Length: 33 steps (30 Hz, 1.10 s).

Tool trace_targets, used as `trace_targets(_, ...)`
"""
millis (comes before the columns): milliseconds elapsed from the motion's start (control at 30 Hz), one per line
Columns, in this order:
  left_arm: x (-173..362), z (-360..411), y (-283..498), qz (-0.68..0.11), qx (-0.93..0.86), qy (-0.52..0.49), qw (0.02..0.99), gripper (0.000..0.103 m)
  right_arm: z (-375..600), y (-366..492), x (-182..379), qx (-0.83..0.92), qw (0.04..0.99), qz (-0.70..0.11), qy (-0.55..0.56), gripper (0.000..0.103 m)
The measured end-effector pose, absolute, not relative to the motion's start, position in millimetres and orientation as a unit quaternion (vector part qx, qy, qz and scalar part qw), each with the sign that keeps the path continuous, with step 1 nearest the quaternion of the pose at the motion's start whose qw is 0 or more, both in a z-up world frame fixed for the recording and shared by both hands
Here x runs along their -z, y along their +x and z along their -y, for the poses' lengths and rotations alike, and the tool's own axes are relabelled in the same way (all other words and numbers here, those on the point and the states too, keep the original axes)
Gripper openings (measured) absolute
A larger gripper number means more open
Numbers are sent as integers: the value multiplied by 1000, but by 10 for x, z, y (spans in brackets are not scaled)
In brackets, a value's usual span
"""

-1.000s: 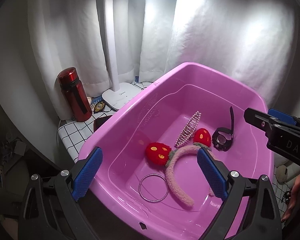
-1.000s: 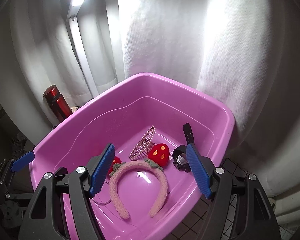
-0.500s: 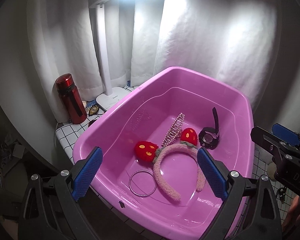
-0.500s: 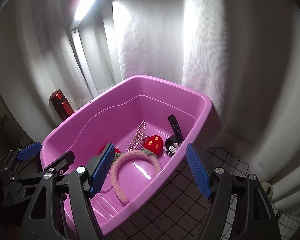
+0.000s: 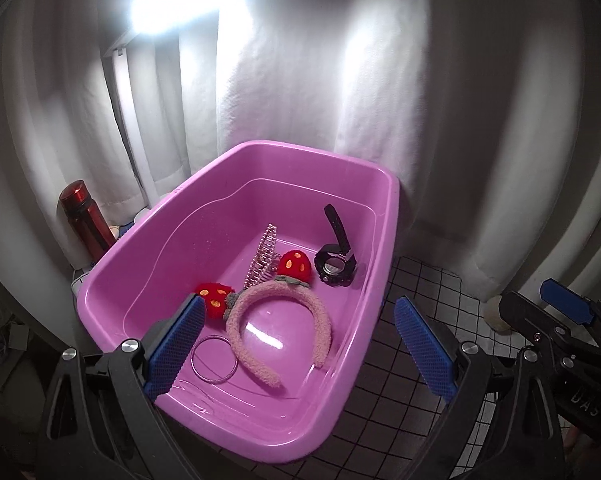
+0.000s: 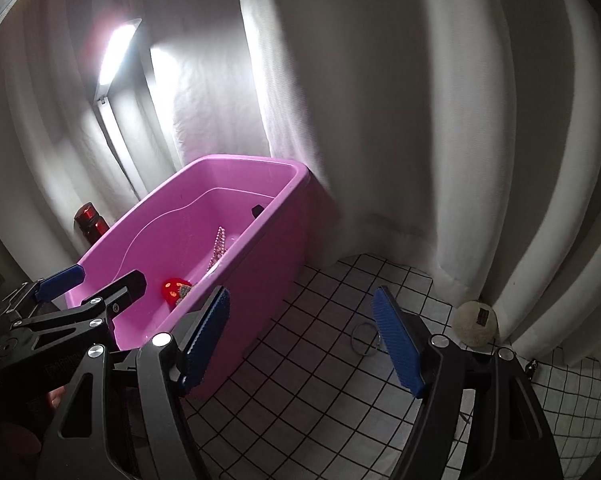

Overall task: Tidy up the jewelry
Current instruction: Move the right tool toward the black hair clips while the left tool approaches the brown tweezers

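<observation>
Pink plastic tub (image 5: 384, 240) sits on the checkered tablecloth (image 6: 324, 340), already holding most of the jewelry: fluffy pink headband (image 5: 260, 320) with two red strawberry ears lying flat mid-floor, pearl hair comb (image 5: 262, 256) leaning behind it, black wristwatch (image 5: 332, 268) near the far right wall, thin metal bangle (image 5: 214, 358) at the near left. One item not yet in: a second thin ring bangle (image 6: 362, 334) lying flat on the cloth to the right of the tub, partly hidden behind the right gripper's pad, with a round cream puff-like object (image 6: 474, 322) further right by the curtain (image 6: 420, 120); can't tell what that is. Right gripper (image 6: 300, 338) hovers over the cloth beside the tub, claw released, pads spread wide, nothing between them. Left gripper (image 5: 296, 340) hangs over the tub's near edge, also released and empty, one pad over the tub interior and the other outside the rim. Step in hand looks like going for the loose bangle. Doing it well: bring the right claw down so one pad goes inside the ring and one outside, pinching the wire, since a thin hoop flat on cloth will likely slip from a grip across its whole width; watch for snagging the cloth. Red bottle (image 5: 82, 220) and lamp post (image 5: 128, 128) stand behind the tub, out of the way.
</observation>
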<state>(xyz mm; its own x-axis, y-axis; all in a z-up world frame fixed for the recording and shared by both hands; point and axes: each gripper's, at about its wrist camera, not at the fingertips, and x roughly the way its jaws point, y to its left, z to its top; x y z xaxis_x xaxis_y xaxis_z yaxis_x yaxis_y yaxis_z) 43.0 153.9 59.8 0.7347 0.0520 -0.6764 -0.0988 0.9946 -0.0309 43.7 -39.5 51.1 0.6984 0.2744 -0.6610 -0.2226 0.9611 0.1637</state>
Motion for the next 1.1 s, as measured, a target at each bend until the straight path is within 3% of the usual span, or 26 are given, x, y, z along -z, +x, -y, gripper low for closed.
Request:
trace_targets(300, -465, -801, 405, -374, 28, -5, 927, 94, 1349, 49, -208, -47, 919, -383, 84, 71)
trace_targets(667, 103, -231, 446, -426, 60, 11, 903, 94, 2322, -355, 228, 43, 900, -415, 125, 71)
trace_targets(1100, 740, 9, 714, -471, 36, 22, 881, 94, 2770, -202, 728, 48, 878, -455, 144, 71)
